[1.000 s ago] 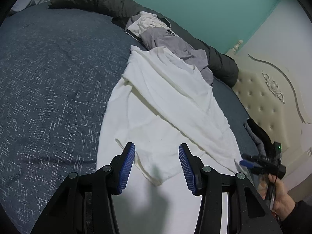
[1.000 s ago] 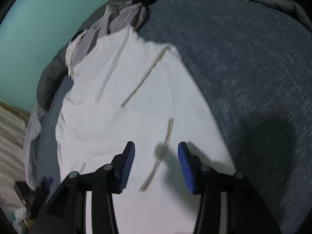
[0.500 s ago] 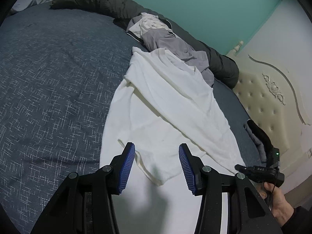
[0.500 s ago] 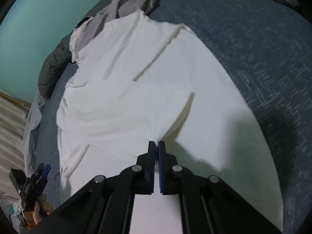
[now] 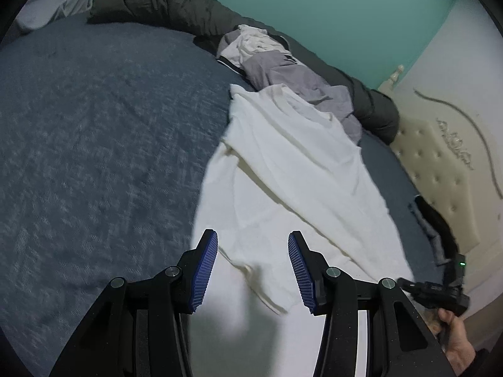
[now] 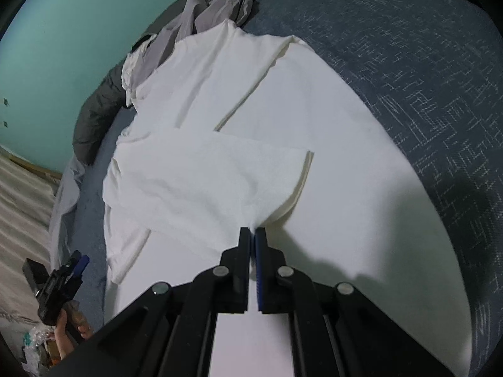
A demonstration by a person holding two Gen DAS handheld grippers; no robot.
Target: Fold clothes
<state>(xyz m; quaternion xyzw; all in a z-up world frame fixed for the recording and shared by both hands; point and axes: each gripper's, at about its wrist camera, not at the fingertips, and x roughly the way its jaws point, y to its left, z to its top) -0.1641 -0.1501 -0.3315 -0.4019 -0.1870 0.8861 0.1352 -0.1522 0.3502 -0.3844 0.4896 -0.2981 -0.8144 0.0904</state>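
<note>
A white shirt [image 5: 283,172] lies spread on the blue-grey bed, with a long flap of it folded across its body. In the left wrist view my left gripper [image 5: 253,267] is open just above a loose sleeve end, with nothing between its pads. My right gripper [image 6: 253,235] is shut on the corner of the folded flap [image 6: 220,172] of the white shirt [image 6: 314,110]. A hand holds the right gripper [image 5: 408,284] at the shirt's right edge. The left gripper [image 6: 80,260] shows by the shirt's left edge, also in a hand.
A heap of grey and white clothes [image 5: 283,69] lies beyond the shirt, against a rolled dark duvet [image 5: 176,9]. A cream tufted headboard [image 5: 440,163] stands at the right with a dark garment [image 5: 433,220] beside it. Bare bedspread [image 5: 94,157] stretches to the left.
One second ago my right gripper was open above the shirt; it has shut on the fabric and drawn a flap across the shirt's body. My left gripper stayed open and edged forward.
</note>
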